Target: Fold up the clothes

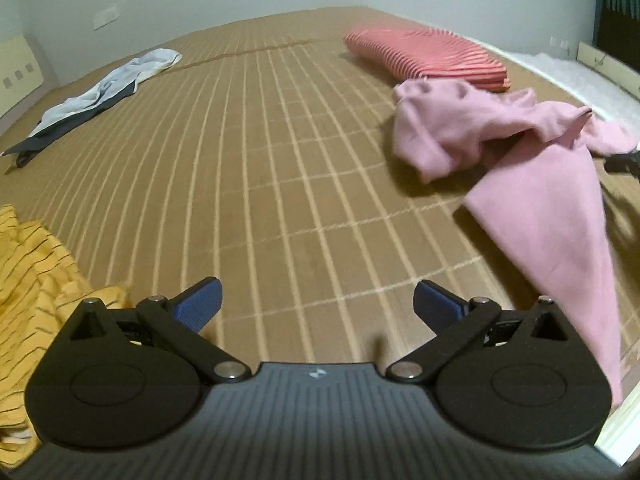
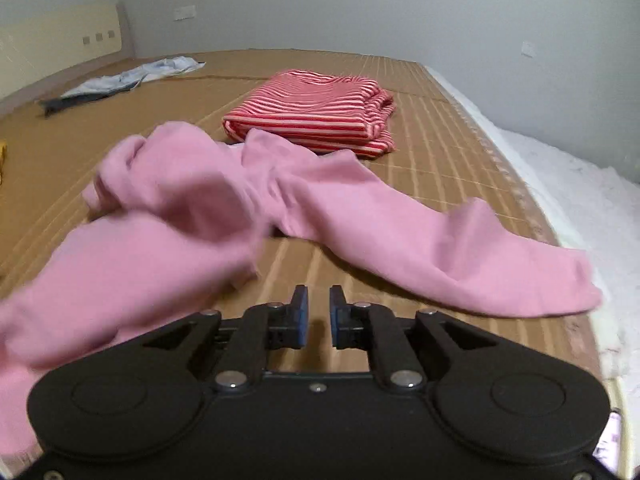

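The pink garment [image 2: 280,208] lies crumpled on the bed's brown mat [image 2: 440,152], to the right side of the bed and close to its near edge. In the right wrist view one part of it stretches out to the right like a sleeve, and a big blurry part lies on the left, near the camera. In the left wrist view the pink garment [image 1: 520,168] sits on the right, bunched up far away and flat in a pointed shape nearer. Just past it, farther off, is a red and white striped garment [image 2: 316,114], folded into a neat stack. The pink cloth nearly touches it. The right gripper [image 2: 318,316] is just above the mat, near the pink cloth, and its jaws are close together with a small gap and nothing between them. The left gripper [image 1: 318,306] has its jaws wide apart and empty, over bare mat [image 1: 280,160]. A yellow garment with thin dark stripes [image 1: 32,280] lies rumpled at the near left. A light blue and dark garment [image 1: 92,100] lies stretched out at the far left. A pale headboard [image 2: 60,36] and a grey wall [image 2: 360,4] stand behind. No writing can be read anywhere.
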The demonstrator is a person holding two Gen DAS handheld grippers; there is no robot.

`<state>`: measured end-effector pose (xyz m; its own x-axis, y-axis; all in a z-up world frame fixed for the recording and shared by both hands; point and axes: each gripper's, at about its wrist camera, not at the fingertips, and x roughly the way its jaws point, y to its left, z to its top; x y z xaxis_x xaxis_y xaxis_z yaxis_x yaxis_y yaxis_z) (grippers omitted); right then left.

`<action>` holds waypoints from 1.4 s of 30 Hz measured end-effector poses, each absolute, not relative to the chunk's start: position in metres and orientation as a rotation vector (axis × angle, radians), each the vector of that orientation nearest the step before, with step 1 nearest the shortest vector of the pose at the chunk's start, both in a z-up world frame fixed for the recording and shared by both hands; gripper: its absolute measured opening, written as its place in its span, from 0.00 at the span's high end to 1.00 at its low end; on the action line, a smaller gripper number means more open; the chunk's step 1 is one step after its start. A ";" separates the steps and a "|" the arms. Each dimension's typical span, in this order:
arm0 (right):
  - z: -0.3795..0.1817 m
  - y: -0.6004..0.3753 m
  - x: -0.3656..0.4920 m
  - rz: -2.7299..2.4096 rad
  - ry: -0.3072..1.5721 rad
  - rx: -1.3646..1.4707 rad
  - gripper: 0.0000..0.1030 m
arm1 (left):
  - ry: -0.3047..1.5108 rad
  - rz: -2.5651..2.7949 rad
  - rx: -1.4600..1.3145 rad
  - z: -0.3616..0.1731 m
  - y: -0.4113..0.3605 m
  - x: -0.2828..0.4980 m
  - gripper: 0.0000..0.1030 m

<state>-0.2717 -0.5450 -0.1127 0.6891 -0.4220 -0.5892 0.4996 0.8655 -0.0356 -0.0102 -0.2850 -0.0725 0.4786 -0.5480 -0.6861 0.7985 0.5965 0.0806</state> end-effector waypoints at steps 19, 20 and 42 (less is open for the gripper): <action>-0.067 -0.495 -0.168 -0.218 0.382 -0.030 0.94 | 0.697 -0.808 0.335 -0.077 -0.282 0.015 0.00; -0.058 -0.509 -0.187 -0.232 0.319 0.062 0.94 | 0.695 -0.831 0.326 -0.076 -0.282 0.013 0.00; -0.089 -0.509 -0.179 -0.178 0.458 0.082 0.44 | 0.588 -1.178 0.604 -0.095 -0.348 -0.066 0.00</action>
